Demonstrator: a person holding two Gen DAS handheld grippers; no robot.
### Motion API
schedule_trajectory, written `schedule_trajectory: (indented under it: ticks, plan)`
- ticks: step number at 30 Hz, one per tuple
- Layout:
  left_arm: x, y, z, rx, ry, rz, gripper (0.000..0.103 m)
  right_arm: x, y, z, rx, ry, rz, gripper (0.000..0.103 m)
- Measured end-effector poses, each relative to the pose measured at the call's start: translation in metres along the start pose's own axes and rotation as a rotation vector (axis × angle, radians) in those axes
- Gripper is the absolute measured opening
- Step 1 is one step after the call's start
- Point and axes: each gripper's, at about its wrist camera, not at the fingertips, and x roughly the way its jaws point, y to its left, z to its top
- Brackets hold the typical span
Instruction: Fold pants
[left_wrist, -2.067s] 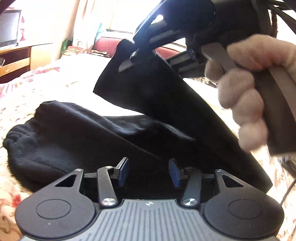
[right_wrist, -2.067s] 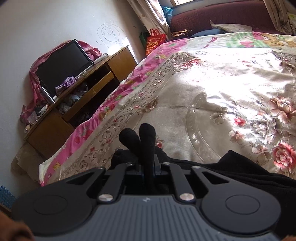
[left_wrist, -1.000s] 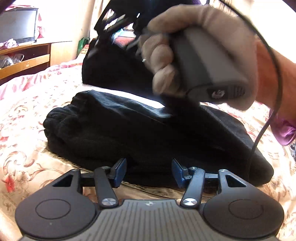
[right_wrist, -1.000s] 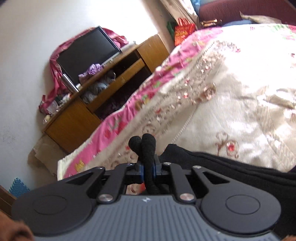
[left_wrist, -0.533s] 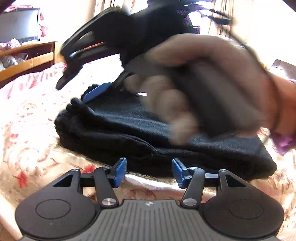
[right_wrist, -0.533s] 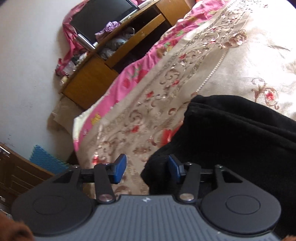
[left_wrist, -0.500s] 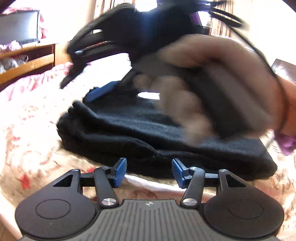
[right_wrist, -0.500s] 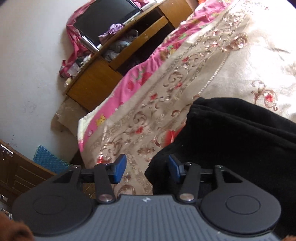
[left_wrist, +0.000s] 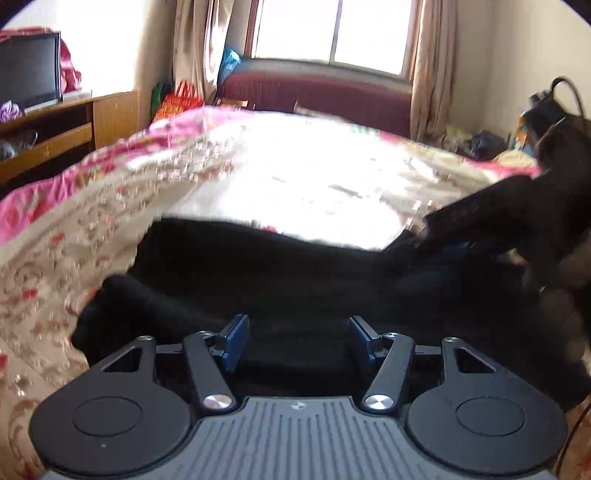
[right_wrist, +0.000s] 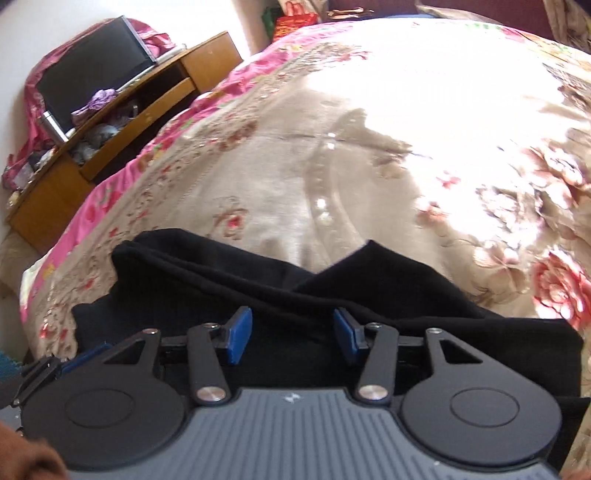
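Observation:
The black pants (left_wrist: 295, 273) lie folded in a thick bundle on the floral bedspread (left_wrist: 295, 170). My left gripper (left_wrist: 297, 341) is open and empty, with its blue pads just over the bundle's near edge. In the right wrist view the pants (right_wrist: 280, 288) fill the lower middle, with a folded corner lying across the top layer. My right gripper (right_wrist: 293, 334) is open and empty, low over the pants. The right gripper also shows blurred at the right edge of the left wrist view (left_wrist: 480, 229), low at the bundle's right end.
A wooden TV cabinet (right_wrist: 122, 110) with a black screen (right_wrist: 88, 70) stands left of the bed. A dark red sofa (left_wrist: 321, 92) sits under the window (left_wrist: 332, 29) beyond the bed. The bed's pink edge (right_wrist: 96, 206) runs along the left.
My right gripper let go of the pant hem and opened, then swung from the left end over to the bundle's right side. My left gripper moved in over the bundle's near edge, still open.

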Motion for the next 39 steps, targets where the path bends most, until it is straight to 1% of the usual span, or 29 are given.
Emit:
schedule_trajectory:
  ticks: [1, 3, 5, 6, 9, 11, 12, 14, 17, 19, 22, 26, 28, 30, 31, 32, 33, 34, 36, 37, 39]
  plan:
    - [0.003, 0.001, -0.005, 0.006, 0.018, 0.016, 0.073, -0.005, -0.006, -0.001, 0.026, -0.004, 0.02, 0.045]
    - [-0.007, -0.006, -0.011, 0.042, 0.016, 0.043, 0.073, -0.025, -0.016, -0.006, 0.058, -0.045, 0.049, 0.047]
    - [-0.016, -0.015, -0.01, 0.083, 0.012, 0.078, 0.073, -0.052, -0.032, -0.014, 0.08, -0.093, 0.041, 0.049]
    - [-0.023, -0.022, -0.007, 0.1, 0.005, 0.095, 0.073, -0.066, -0.043, -0.021, 0.103, -0.117, 0.041, 0.052]
    - [-0.03, -0.031, -0.002, 0.108, -0.007, 0.087, 0.073, -0.102, -0.085, -0.044, 0.208, -0.166, 0.016, 0.053]
    - [-0.026, -0.039, 0.002, 0.125, -0.012, 0.072, 0.073, -0.113, -0.111, -0.061, 0.277, -0.158, 0.031, 0.054]
    - [-0.025, -0.045, 0.003, 0.141, -0.012, 0.065, 0.073, -0.112, -0.12, -0.068, 0.309, -0.139, 0.045, 0.058]
    - [-0.02, -0.058, 0.005, 0.171, 0.0, 0.059, 0.073, -0.107, -0.133, -0.079, 0.364, -0.109, 0.082, 0.06]
    - [-0.014, -0.074, 0.009, 0.203, 0.024, 0.043, 0.073, -0.089, -0.143, -0.094, 0.413, -0.077, 0.183, 0.06]
    - [-0.013, -0.083, 0.01, 0.22, 0.035, 0.029, 0.073, -0.072, -0.147, -0.099, 0.443, -0.054, 0.282, 0.06]
    - [-0.009, -0.092, 0.012, 0.241, 0.058, 0.021, 0.073, -0.06, -0.15, -0.098, 0.493, -0.058, 0.389, 0.062]
    - [-0.008, -0.099, 0.015, 0.277, 0.067, 0.021, 0.073, -0.065, -0.159, -0.1, 0.49, -0.068, 0.543, 0.063]
    - [-0.003, -0.098, 0.015, 0.279, 0.08, 0.009, 0.074, -0.053, -0.163, -0.097, 0.519, -0.059, 0.569, 0.067]
    - [0.005, -0.098, 0.016, 0.267, 0.097, 0.006, 0.074, -0.037, -0.159, -0.091, 0.547, -0.075, 0.579, 0.067]
    - [0.008, -0.097, 0.017, 0.259, 0.103, 0.006, 0.074, -0.031, -0.153, -0.087, 0.553, -0.079, 0.566, 0.062]
    - [0.01, -0.098, 0.018, 0.254, 0.114, 0.009, 0.074, -0.025, -0.147, -0.082, 0.551, -0.066, 0.539, 0.055]
    - [0.013, -0.098, 0.019, 0.255, 0.128, 0.017, 0.075, -0.022, -0.143, -0.08, 0.557, -0.046, 0.511, 0.038]
    - [0.016, -0.1, 0.02, 0.26, 0.142, 0.03, 0.075, -0.023, -0.145, -0.079, 0.578, -0.036, 0.504, 0.027]
    - [0.016, -0.107, 0.02, 0.277, 0.155, 0.033, 0.074, -0.032, -0.16, -0.086, 0.641, -0.048, 0.556, 0.02]
    - [0.015, -0.113, 0.02, 0.298, 0.158, 0.029, 0.074, -0.038, -0.167, -0.09, 0.653, -0.053, 0.565, 0.019]
    - [0.012, -0.133, 0.017, 0.357, 0.163, 0.002, 0.074, -0.053, -0.181, -0.098, 0.652, -0.058, 0.55, 0.019]
